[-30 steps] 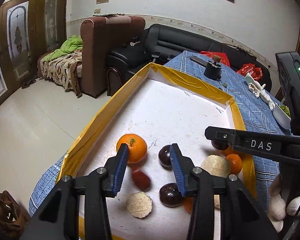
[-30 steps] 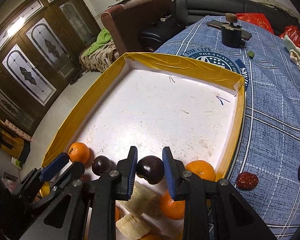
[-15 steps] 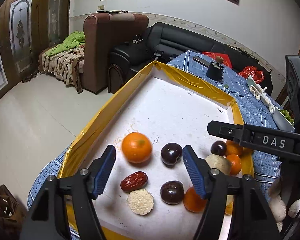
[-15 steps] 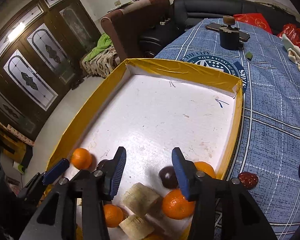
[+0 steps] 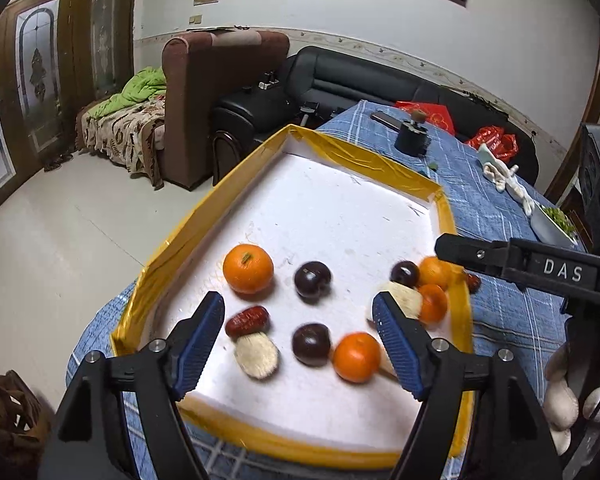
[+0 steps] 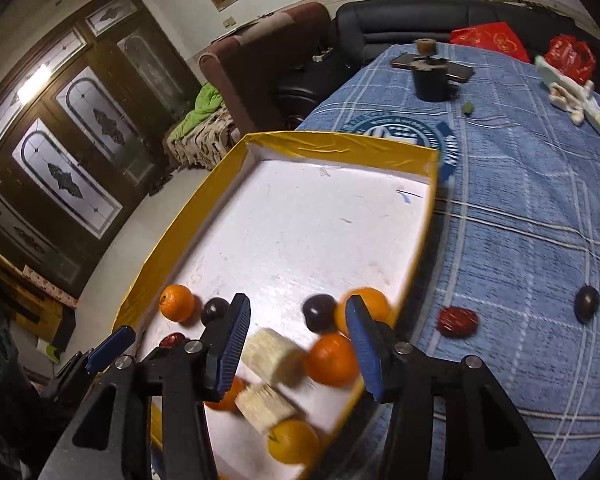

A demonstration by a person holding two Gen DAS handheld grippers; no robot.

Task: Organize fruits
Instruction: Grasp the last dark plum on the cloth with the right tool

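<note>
Yellow-rimmed tray (image 5: 172,240) holding oranges (image 5: 248,268), plums (image 5: 313,282), date (image 5: 247,321). Left gripper (image 5: 298,344) and right gripper (image 6: 296,340) both spread wide above fruit, gripping nothing.

Glossy yellow tape (image 5: 188,232) edges a matt white foam tray (image 5: 340,216) on a woven blue checked tablecloth (image 6: 520,208). Ribbed blue finger pads (image 5: 198,344) line matt black plastic jaws.

1. Your left gripper (image 5: 299,342), a second ago closed low between the orange (image 5: 247,268) and a plum (image 5: 313,282), now stands wide open and higher.
2. Your right gripper (image 6: 296,342) no longer clamps its plum (image 6: 319,312); it lies free in the tray (image 6: 340,148).
</note>
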